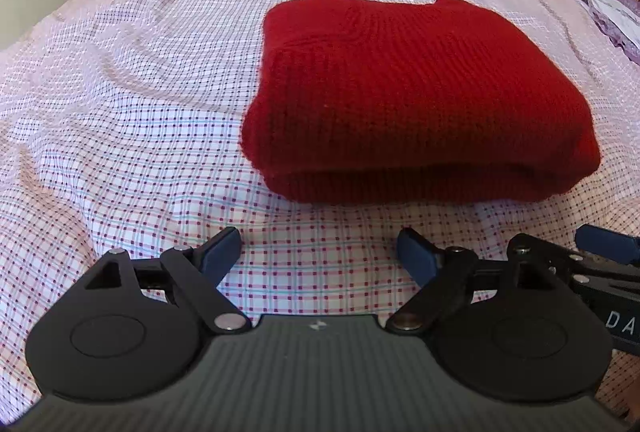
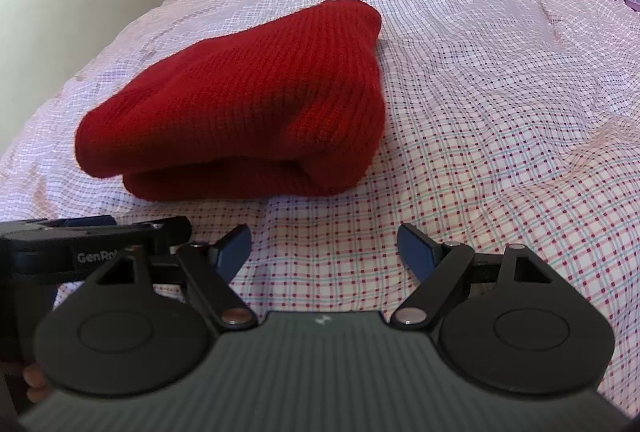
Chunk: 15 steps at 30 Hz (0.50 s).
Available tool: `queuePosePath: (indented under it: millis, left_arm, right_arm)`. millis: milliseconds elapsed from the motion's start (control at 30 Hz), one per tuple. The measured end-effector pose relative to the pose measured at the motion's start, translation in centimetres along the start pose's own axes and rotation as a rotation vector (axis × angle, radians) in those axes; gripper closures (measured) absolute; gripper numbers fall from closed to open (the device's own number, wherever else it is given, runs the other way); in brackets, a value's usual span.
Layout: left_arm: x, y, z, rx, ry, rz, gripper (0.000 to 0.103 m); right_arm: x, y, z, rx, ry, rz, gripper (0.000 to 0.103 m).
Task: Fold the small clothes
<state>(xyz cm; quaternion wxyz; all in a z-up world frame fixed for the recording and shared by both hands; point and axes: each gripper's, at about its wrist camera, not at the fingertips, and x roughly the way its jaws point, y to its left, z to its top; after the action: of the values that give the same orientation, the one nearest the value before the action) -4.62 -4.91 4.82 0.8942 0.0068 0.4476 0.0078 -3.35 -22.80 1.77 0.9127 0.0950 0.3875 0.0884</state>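
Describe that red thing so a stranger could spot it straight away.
Start at the bed, covered by a pink checked sheet. On it lies a folded red knitted garment, a thick, neat, layered bundle. It is the only solid red, ribbed item; the purple and white fabrics sit far off at the bed's edge.

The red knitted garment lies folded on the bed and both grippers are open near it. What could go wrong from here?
1. The red knitted garment is thick and soft; its stacked layers may slip apart if a gripper nudges it.
2. The checked bedsheet is wrinkled; a low finger could snag it and drag the pile.
3. The left gripper and right gripper sit close together and might collide.
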Motion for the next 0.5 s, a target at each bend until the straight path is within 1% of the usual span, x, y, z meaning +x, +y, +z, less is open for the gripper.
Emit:
queuePosePath:
  millis: [500]
  left_arm:
    - [-0.41, 0.67, -0.23, -0.016, 0.002, -0.006, 0.014]
  right_arm:
    - [0.04, 0.02, -0.01, 0.001, 0.001, 0.001, 0.021]
